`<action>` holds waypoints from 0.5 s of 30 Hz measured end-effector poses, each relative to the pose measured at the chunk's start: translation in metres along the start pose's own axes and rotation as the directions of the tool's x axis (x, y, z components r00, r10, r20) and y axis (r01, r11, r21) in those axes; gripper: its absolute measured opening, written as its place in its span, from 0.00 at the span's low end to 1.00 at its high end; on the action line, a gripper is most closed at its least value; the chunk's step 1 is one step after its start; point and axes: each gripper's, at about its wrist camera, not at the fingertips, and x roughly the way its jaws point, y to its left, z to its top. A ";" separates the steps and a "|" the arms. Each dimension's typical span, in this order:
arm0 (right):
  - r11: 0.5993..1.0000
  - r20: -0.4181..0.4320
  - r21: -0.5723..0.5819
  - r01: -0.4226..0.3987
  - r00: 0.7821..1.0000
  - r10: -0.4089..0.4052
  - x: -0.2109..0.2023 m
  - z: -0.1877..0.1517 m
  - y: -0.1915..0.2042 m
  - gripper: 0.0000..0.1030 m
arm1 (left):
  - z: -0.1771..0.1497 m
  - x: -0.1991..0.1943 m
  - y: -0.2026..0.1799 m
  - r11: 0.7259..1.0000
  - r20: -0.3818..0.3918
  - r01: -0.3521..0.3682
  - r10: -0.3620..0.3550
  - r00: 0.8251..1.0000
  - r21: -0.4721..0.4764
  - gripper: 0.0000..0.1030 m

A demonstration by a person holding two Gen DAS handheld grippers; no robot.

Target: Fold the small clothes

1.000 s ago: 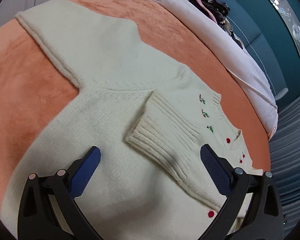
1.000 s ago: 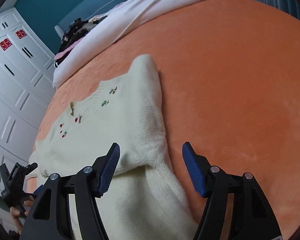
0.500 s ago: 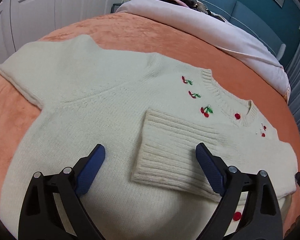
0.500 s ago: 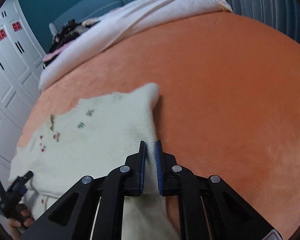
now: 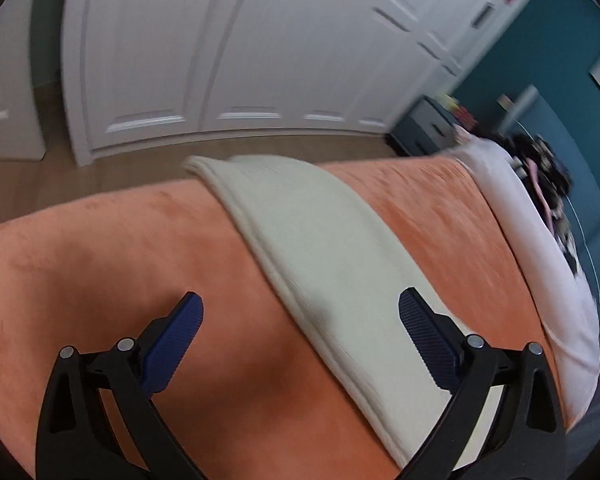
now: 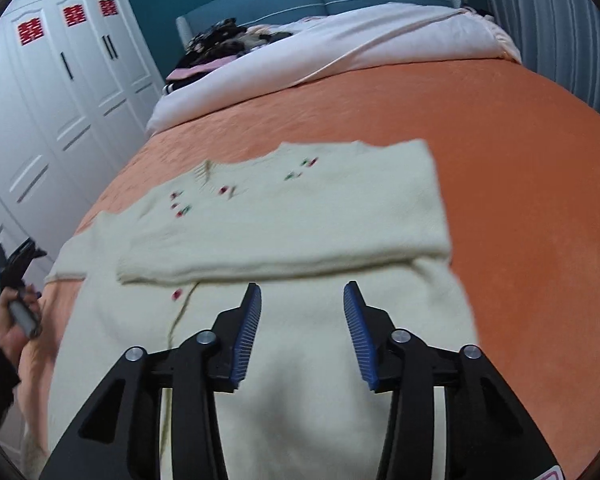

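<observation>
While laid on orange bedspread (image 6: 520, 160): cream sweater (image 6: 300, 216), centre of right wrist frame, one sleeve (image 6: 284, 256) folded across chest, small red and green embroidery near neckline. Same sweater's other sleeve (image 5: 324, 264) in left wrist frame, running diagonally from upper centre to lower right, blurred. Left gripper (image 5: 300, 332): fingers spread wide, released, grasping nothing, straddling sleeve edge at bottom of frame. Right gripper (image 6: 302, 332): fingers parted, released, above sweater body, lower centre. White duvet (image 6: 340, 52) at top of frame. White wardrobe doors (image 5: 220, 48) across upper left.
</observation>
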 end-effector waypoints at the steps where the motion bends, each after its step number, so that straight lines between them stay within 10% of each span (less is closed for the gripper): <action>1: 1.000 -0.029 0.000 -0.008 1.000 0.008 0.003 -0.012 0.012 0.44 | 0.016 0.013 0.016 0.997 -0.016 -0.024 0.023 1.000 -0.067 0.91; 4: 1.000 -0.119 -0.001 -0.030 0.992 0.029 0.009 -0.046 0.038 0.44 | 0.040 0.029 0.037 0.990 0.000 -0.025 0.025 1.000 -0.140 0.83; 8: 0.998 -0.183 0.046 -0.051 0.981 0.059 0.014 -0.064 0.050 0.46 | 0.053 0.053 0.030 0.993 -0.079 0.058 -0.067 0.995 -0.107 0.12; 12: 0.996 -0.157 0.065 -0.066 0.985 0.075 0.012 -0.055 0.052 0.46 | 0.056 0.009 -0.013 0.986 0.023 0.164 -0.164 0.986 -0.021 0.10; 15: 0.992 -0.111 0.100 -0.080 0.990 0.091 0.006 -0.042 0.042 0.46 | 0.032 -0.052 -0.093 0.930 0.051 0.306 -0.322 0.945 0.202 0.10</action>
